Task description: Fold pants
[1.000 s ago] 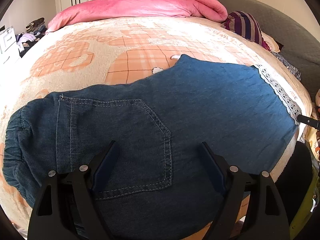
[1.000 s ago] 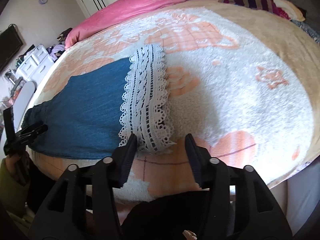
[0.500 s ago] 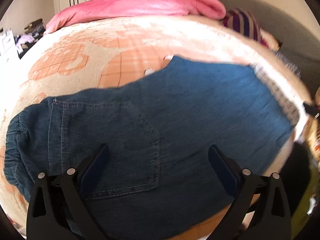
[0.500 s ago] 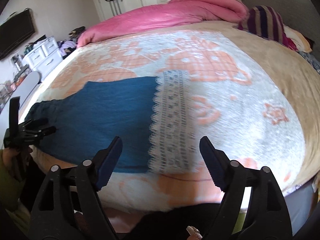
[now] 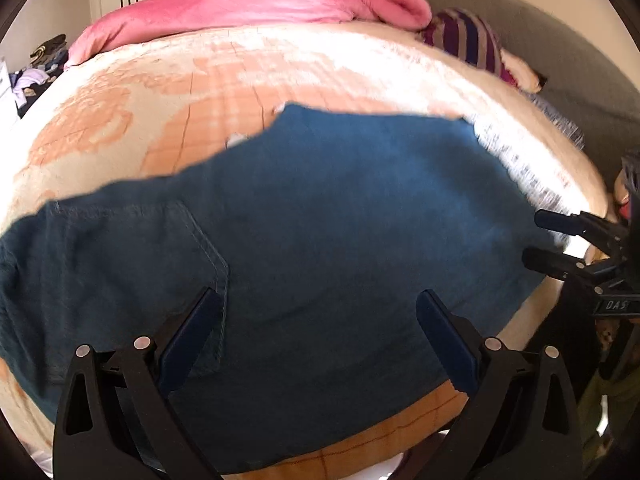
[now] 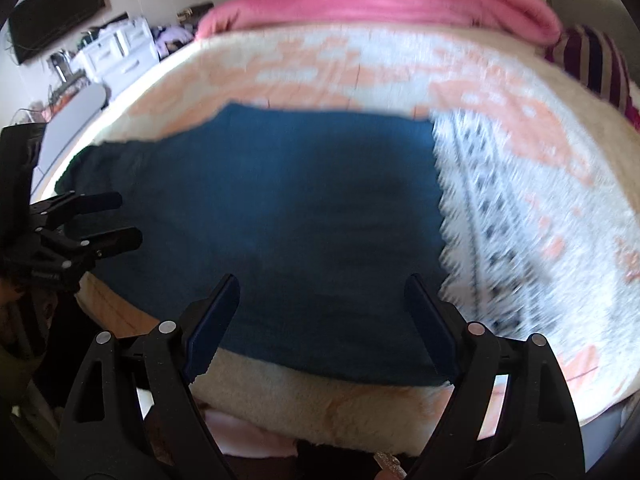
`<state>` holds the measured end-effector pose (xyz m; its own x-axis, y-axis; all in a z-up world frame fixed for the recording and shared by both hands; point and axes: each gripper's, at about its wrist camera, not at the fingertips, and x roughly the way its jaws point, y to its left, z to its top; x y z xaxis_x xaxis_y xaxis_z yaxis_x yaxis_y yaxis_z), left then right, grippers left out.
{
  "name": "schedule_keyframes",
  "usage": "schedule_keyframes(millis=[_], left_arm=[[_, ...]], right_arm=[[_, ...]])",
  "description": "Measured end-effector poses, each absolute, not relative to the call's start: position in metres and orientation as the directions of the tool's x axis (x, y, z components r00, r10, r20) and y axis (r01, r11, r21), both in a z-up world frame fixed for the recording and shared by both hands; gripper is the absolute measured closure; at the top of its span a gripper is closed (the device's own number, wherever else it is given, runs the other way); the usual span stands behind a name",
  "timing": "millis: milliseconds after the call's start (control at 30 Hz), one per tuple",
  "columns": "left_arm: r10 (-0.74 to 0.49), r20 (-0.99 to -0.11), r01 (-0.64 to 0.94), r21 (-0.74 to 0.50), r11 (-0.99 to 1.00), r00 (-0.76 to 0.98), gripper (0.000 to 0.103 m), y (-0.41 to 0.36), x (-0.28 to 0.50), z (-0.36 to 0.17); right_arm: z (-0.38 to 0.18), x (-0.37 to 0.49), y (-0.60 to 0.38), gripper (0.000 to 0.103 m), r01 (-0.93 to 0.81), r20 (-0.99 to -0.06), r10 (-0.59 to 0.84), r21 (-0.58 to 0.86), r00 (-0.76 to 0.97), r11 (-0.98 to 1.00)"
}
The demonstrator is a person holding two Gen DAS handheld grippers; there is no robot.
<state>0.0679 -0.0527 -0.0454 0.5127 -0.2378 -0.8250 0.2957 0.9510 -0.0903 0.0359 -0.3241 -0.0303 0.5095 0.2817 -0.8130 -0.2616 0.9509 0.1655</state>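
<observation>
Blue denim pants lie flat across the near side of the bed, the back pocket at the left and a white lace hem at the right. My left gripper hovers open over the seat area, nothing between its fingers. In the right wrist view the pants fill the middle and the lace hem lies to the right. My right gripper hangs over the leg near the bed's edge, its jaws opening, not pressing on the cloth. Each gripper shows in the other's view: the right gripper, the left gripper.
A cream and orange fleece blanket covers the bed. A pink duvet and a striped pillow lie at the far side by a grey headboard. White drawers stand beyond the bed at the left.
Both grippers have opened wider. My right gripper has slid left from the lace hem to over the denim leg. The left one has shifted right along the pants.
</observation>
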Motion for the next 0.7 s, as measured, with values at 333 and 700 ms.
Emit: schedule_keyframes(millis=[333,700], left_arm=[[-0.224,-0.829,0.265,-0.095,0.959,0.512,0.004,-0.051,0.073,-0.049],[-0.158,-0.834,0.236,-0.035,0.971,0.528,0.004,-0.060,0.082,-0.052]], right_arm=[[-0.008,0.019,-0.343,0.016,-0.225,-0.735,0.307,0.212,0.605,0.951],[0.009,-0.001,-0.407,0.012,-0.045,-0.695,0.200,0.234,0.691,0.971]])
